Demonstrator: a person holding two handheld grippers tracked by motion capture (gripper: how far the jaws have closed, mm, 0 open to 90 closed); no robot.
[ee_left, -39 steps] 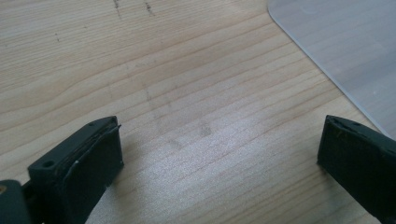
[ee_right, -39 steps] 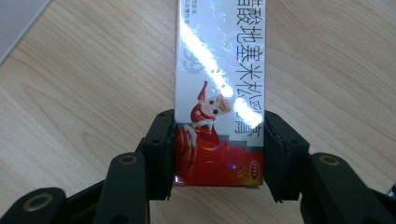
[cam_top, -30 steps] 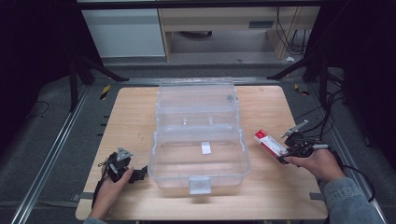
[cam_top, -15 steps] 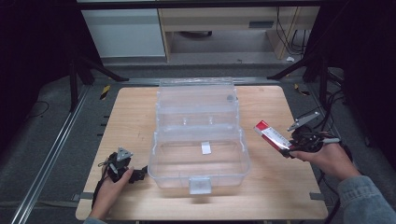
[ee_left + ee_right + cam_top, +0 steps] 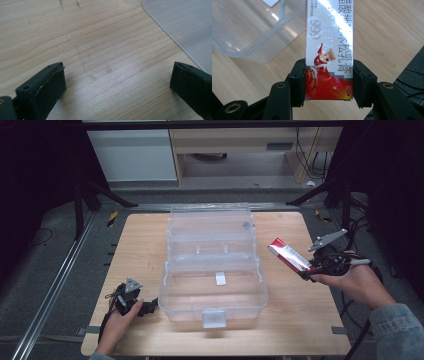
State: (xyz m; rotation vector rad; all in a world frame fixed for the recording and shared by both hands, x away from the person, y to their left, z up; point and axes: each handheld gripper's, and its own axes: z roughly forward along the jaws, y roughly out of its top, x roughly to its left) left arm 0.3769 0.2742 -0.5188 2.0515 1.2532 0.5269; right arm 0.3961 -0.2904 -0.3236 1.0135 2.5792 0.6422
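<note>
A clear plastic box (image 5: 215,270) with its lid swung back stands in the middle of the wooden table (image 5: 140,235). To its right, my right gripper (image 5: 306,271) is shut on a red and white carton (image 5: 289,254) and holds it above the table; in the right gripper view the carton (image 5: 329,47) sits between the two jaws, pointing toward the box's corner (image 5: 254,32). My left gripper (image 5: 145,308) rests low at the table's front left, just beside the box, its jaws wide apart over bare wood (image 5: 107,65). The left gripper (image 5: 117,85) is open with nothing between its fingers.
A corner of the clear box (image 5: 185,27) lies at the top right of the left gripper view. Black stands (image 5: 80,195) and cables (image 5: 355,225) flank the table. A cabinet (image 5: 135,150) stands behind it. Bare wood lies right of the box.
My right gripper has lifted the carton off the table and carried it up and slightly back, with the carton tilted toward the box. The left gripper has stayed still.
</note>
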